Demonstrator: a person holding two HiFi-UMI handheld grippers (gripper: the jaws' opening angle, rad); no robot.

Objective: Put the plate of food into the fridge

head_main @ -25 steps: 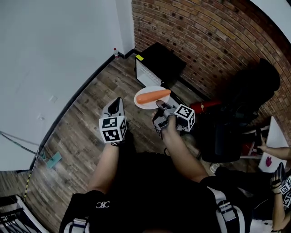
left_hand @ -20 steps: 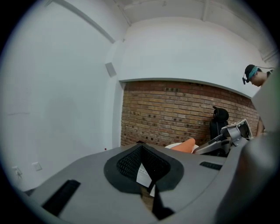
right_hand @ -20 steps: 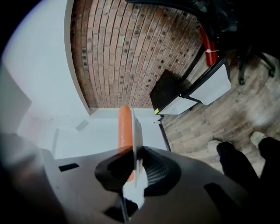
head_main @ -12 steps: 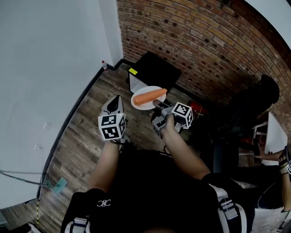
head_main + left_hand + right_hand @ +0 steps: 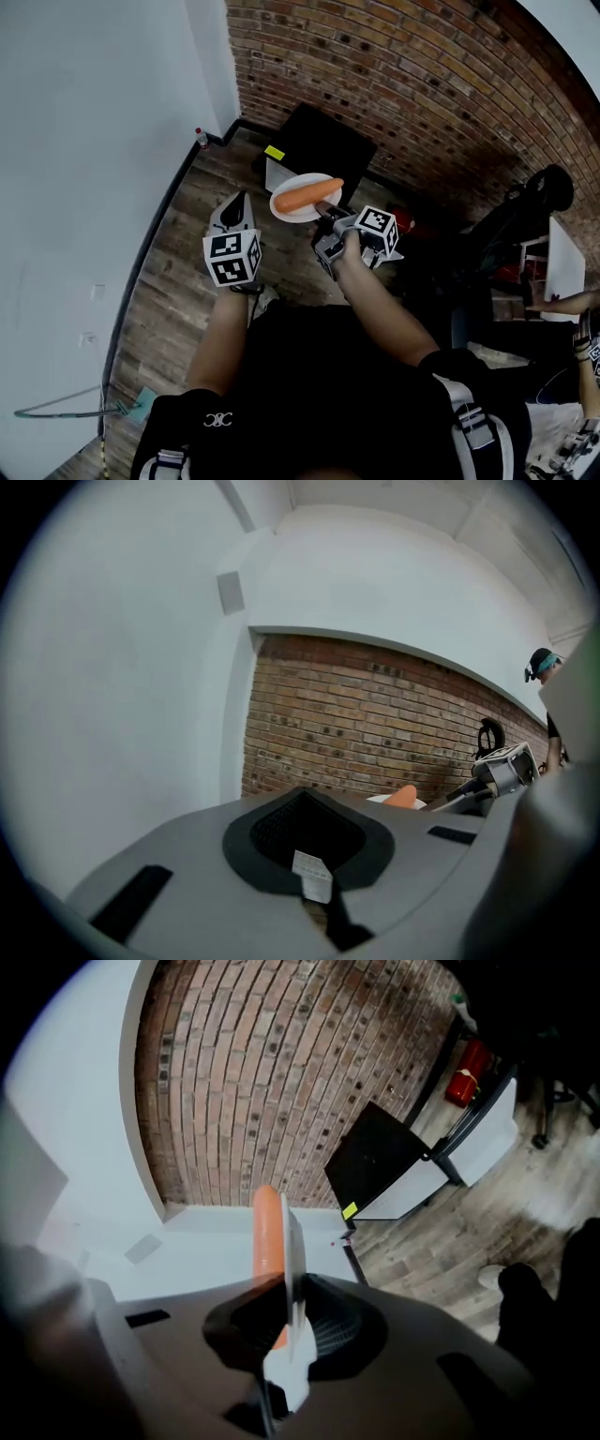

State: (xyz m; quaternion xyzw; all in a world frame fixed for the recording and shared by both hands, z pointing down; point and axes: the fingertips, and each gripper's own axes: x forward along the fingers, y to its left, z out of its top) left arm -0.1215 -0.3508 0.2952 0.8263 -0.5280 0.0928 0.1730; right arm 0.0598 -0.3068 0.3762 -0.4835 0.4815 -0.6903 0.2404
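Carrying stage: the plate [image 5: 289,215] is up in the air over the wood floor [image 5: 183,253], near the fridge [image 5: 323,141] but not in it yet.
Left gripper [image 5: 239,204]: jaws pinched together with nothing in them. It hovers just left of the plate and isn't touching it.
Plate: white, held by one edge only (the right-hand rim). It looks about level from the head view and sits between the two grippers.
Carrot [image 5: 307,194]: lying loose on top of the plate. Could be a sausage tbh, hard to say.
Right gripper [image 5: 330,214]: clamped narrow on the plate's rim, which shows edge-on between the jaws in the right gripper view.
Fridge: small black box against the brick wall [image 5: 422,75], with a white panel and a yellow sticker facing us. I can't tell if the door is open.
Risk, tipping: a one-edge pinch means the far side could sag or swivel, and a round carrot would roll straight off.
Risk, door: if it's shut, the left gripper has to deal with it while the plate hangs one-handed.
Risk, entry: clipping the fridge frame could jolt the plate in the jaws.
Carrot's long axis: runs roughly straight out from the right gripper across the plate, near end by the jaws and far end pointing toward the left gripper's side.
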